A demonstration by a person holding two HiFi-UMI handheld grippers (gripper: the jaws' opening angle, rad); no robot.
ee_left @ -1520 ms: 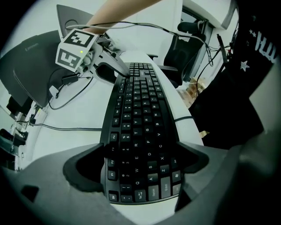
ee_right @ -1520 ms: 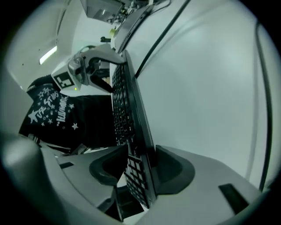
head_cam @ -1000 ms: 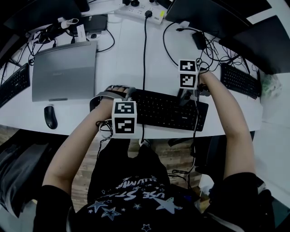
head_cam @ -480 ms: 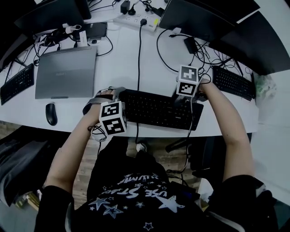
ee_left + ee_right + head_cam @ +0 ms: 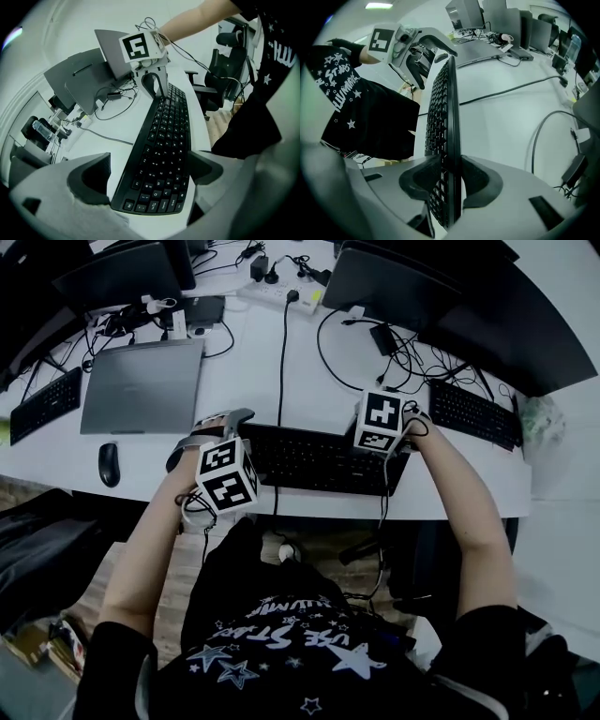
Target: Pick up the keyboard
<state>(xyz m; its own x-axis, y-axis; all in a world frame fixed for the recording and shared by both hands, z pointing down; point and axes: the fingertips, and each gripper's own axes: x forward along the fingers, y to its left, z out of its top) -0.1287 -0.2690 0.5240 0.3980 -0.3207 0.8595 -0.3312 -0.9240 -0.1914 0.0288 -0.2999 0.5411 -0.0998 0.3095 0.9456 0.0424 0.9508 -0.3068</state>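
Black throughout, the keyboard [image 5: 319, 457] was placed along the near edge of the white table [image 5: 244, 371], square before the person, and was spanned end to end by the two tools. Its left end was taken across its depth by the left gripper [image 5: 150, 171]: the jaws were spread wide, the near pad was set against the near edge and the far pad against the far corner. Its right end was clamped by the right gripper [image 5: 451, 180], whose pads were closed on the top and the underside, so that the board was seen edge-on between them. Whether the keyboard was clear of the table top could not be made out. A black cable [image 5: 281, 362] was run from the power strip [image 5: 281, 292] at the far side down to the keyboard's far edge. A closed grey laptop [image 5: 141, 385] was laid to the left, with a mouse [image 5: 109, 465] just near of it. A second keyboard [image 5: 473, 411] was set at the far right.
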